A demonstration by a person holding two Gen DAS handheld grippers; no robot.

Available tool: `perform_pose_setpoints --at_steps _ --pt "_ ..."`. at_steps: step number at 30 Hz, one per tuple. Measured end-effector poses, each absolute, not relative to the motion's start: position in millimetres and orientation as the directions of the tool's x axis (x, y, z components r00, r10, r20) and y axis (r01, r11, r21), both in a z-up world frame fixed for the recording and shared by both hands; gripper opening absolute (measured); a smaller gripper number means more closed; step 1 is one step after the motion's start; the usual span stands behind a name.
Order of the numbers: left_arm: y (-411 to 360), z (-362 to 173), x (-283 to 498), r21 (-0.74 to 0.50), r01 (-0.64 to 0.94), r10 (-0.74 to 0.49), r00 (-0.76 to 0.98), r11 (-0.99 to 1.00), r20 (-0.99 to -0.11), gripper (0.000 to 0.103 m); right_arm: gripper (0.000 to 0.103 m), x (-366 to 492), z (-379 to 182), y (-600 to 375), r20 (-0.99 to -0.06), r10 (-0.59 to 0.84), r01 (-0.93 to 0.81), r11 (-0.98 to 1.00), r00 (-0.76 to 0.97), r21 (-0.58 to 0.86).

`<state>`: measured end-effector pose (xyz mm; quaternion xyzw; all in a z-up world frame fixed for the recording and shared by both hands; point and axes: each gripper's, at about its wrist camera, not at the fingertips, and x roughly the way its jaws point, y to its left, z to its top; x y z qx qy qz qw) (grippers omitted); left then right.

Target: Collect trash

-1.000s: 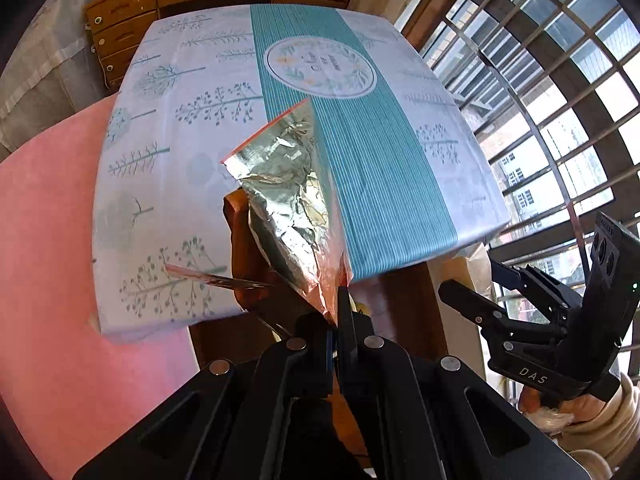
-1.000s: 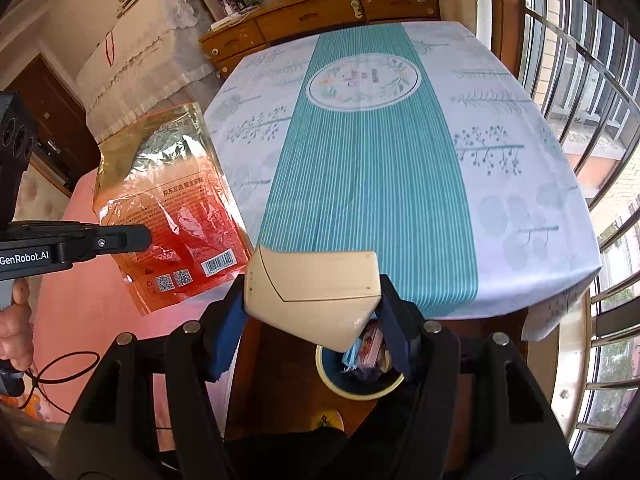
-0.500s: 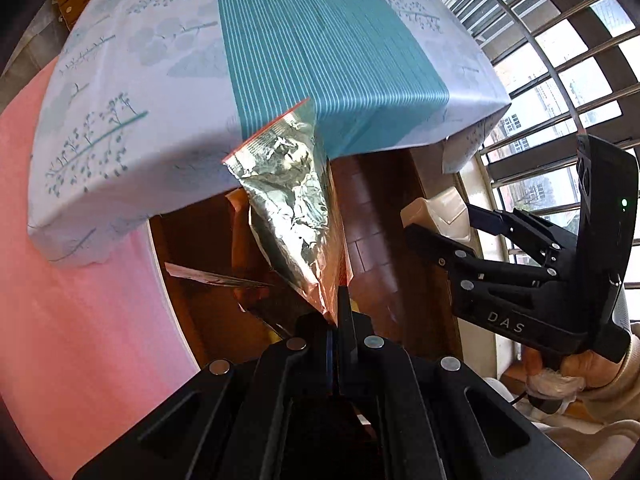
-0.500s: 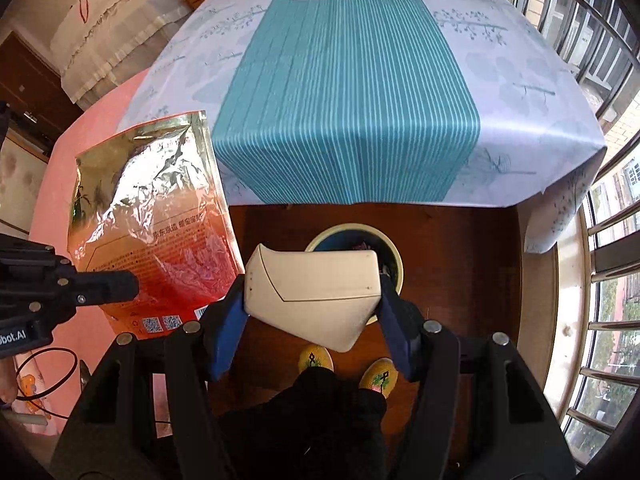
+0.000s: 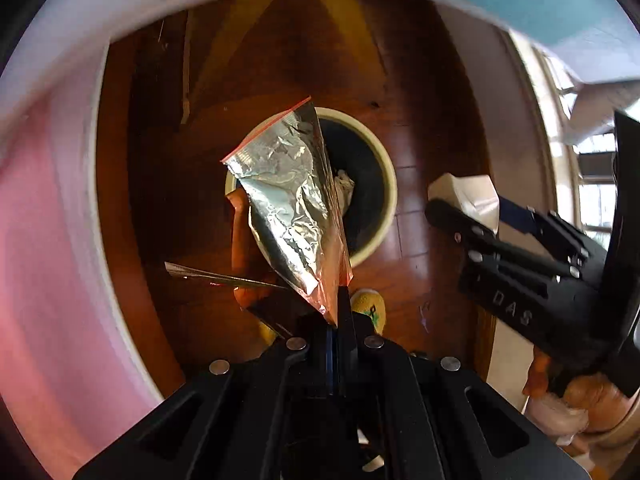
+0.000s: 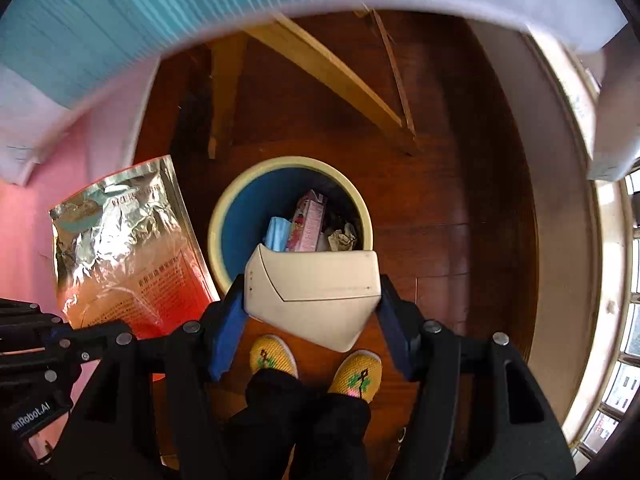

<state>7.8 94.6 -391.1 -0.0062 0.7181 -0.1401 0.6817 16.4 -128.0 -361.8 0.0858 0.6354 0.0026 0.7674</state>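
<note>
Crinkled foil pouch (image 5: 294, 204), silver inside with red-orange print, held upright by its bottom corner, above left rim of bin. Cream paper carton (image 6: 314, 296), flattened, held level over near rim. Round bin (image 6: 224, 216), cream rim, blue inside, on floor, holding trash.

Foil pouch (image 6: 124, 248) left of bin (image 6: 224, 216); carton (image 6: 316, 292) above its near rim.

the foil pouch (image 5: 294, 208) clamped in the left gripper (image 5: 338, 322) looks like crinkled metallic film, mirror-glossy, with a red printed face (image 6: 132, 268). the cream carton (image 6: 316, 294) pinched in the right gripper (image 6: 310, 320) is smooth, matt card. below both claws, the bin (image 6: 218, 220) seems satin plastic; the wooden floor (image 6: 440, 184) is dark and polished.
</note>
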Motion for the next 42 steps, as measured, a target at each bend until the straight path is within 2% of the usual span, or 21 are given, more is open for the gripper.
perform_pose_setpoints --at_steps 4,8,15,17,19,21,36,42 --pt "109 -447 27 -0.210 0.132 -0.200 -0.083 0.969 -0.976 0.001 0.058 32 -416 -132 -0.975 0.110 0.105 0.986 0.192 0.132" --pt "119 -490 35 -0.165 0.147 -0.151 -0.103 0.975 -0.983 0.001 0.058 42 -458 -132 -0.976 0.109 0.111 0.985 0.187 0.131" --pt "106 -519 56 -0.125 0.172 -0.108 -0.106 0.977 -0.989 0.002 0.059 54 -498 -127 -0.979 0.102 0.130 0.983 0.177 0.126" --pt "97 -520 70 -0.119 0.157 -0.105 -0.093 0.981 -0.990 0.016 0.059 54 -502 -127 -0.979 0.100 0.132 0.984 0.176 0.124" --pt "96 -520 78 -0.102 0.143 -0.092 -0.072 0.985 -0.993 0.059 0.064 57 -504 -126 -0.980 0.081 0.119 0.987 0.183 0.104" --pt "97 -519 79 -0.082 0.144 -0.077 -0.041 0.986 -0.996 0.070 0.067 59 -500 -128 -0.976 0.074 0.110 0.989 0.206 0.098" --pt "75 -521 74 -0.034 0.115 -0.041 0.056 0.993 -0.998 0.070 0.068 51 -486 -130 -0.968 0.052 0.117 0.990 0.247 0.083" --pt "73 -489 64 -0.029 0.123 -0.041 0.099 0.992 -0.994 0.070 0.068 35 -454 -126 -0.967 0.058 0.124 0.988 0.250 0.091"
